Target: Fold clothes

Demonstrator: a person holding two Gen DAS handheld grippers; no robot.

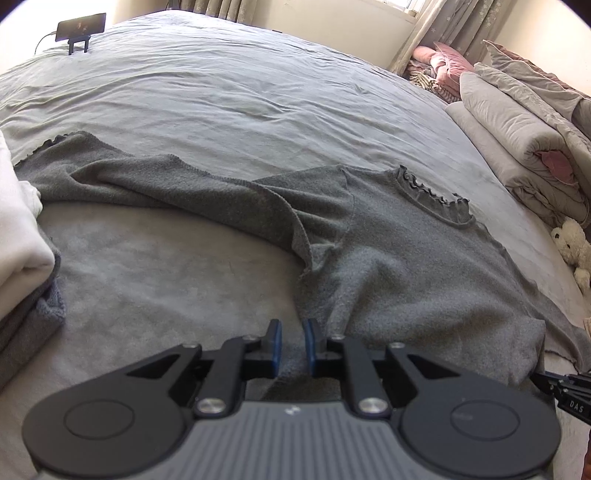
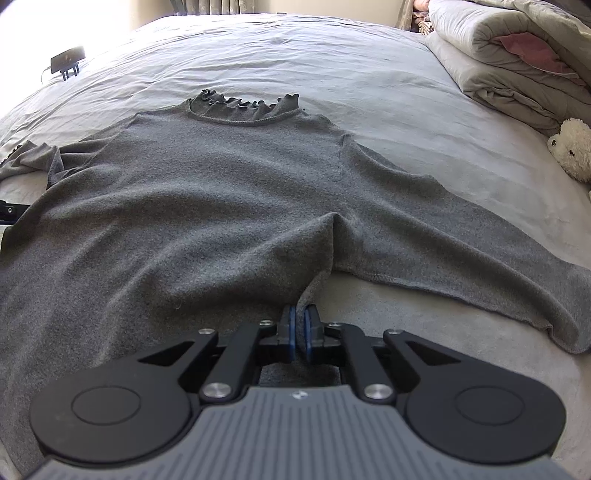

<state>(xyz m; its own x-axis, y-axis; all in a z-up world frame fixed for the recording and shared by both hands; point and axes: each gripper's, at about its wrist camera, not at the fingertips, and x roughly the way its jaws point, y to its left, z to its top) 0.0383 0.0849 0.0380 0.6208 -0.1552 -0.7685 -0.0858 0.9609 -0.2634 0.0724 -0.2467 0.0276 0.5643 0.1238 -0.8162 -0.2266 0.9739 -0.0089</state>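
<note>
On the left I see a white folded pile [image 1: 20,236] at the bed's [image 1: 229,96] edge, with grey knit under it. Far behind it, a phone [image 1: 81,26] stands on a small stand. The grey sweater [image 1: 399,258] lies spread flat on the bed, ruffled collar [image 1: 436,192] away from me, 1 sleeve [image 1: 122,173] stretched out toward the white pile.

My left gripper [image 1: 291,343] sits low at the sweater's hem, its blue pads a little apart; some knit seems to lie between them, but I cannot tell whether it is pinched.

My right gripper [image 2: 300,332] is closed on a tuck of the sweater's hem [image 2: 308,295], the fabric rising in a ridge from the pads toward the body. From this camera the right sleeve [image 2: 480,258] runs out flat to the right.

Further right, rolled quilts [image 2: 509,55] are stacked along the bed, and a white plush toy [image 2: 570,147] lies just beside them.
</note>
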